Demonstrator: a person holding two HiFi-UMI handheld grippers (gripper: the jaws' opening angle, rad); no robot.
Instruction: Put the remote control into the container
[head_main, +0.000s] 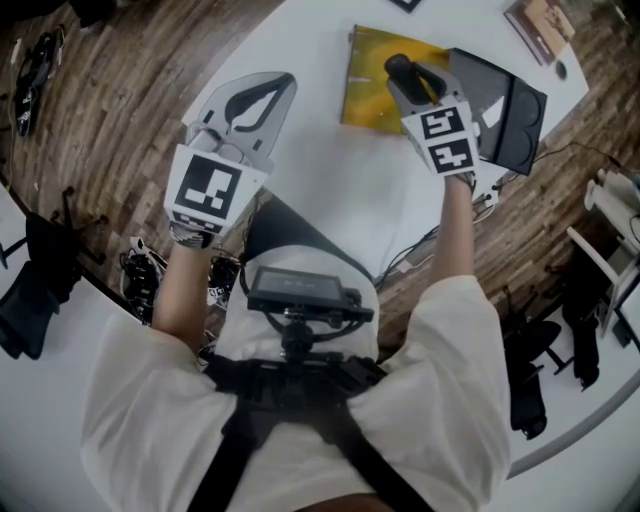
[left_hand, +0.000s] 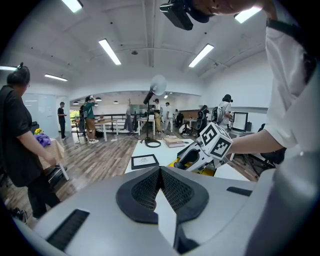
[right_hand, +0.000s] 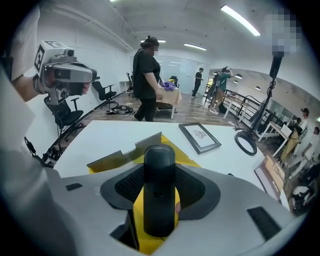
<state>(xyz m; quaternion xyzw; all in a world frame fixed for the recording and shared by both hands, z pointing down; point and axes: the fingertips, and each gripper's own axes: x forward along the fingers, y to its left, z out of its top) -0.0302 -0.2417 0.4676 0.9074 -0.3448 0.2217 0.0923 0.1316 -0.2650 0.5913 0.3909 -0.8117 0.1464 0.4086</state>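
Observation:
My right gripper (head_main: 414, 88) is shut on a black remote control (head_main: 399, 67), which stands up between its jaws and pokes out past them. In the right gripper view the remote control (right_hand: 159, 190) hangs over a yellow container (right_hand: 116, 159) with grey flaps. That yellow container (head_main: 372, 88) lies on the white table (head_main: 320, 190), at its far side. My left gripper (head_main: 272, 92) hovers over the table's left edge, apart from the container. Its jaws (left_hand: 159, 172) meet at the tips with nothing between them.
A black box (head_main: 508, 108) sits just right of the container. On the table lie a framed picture (right_hand: 200, 137), a black ring (right_hand: 246, 144) and a book (head_main: 540, 25). Several people stand in the room beyond, and cables hang off the table's near edge.

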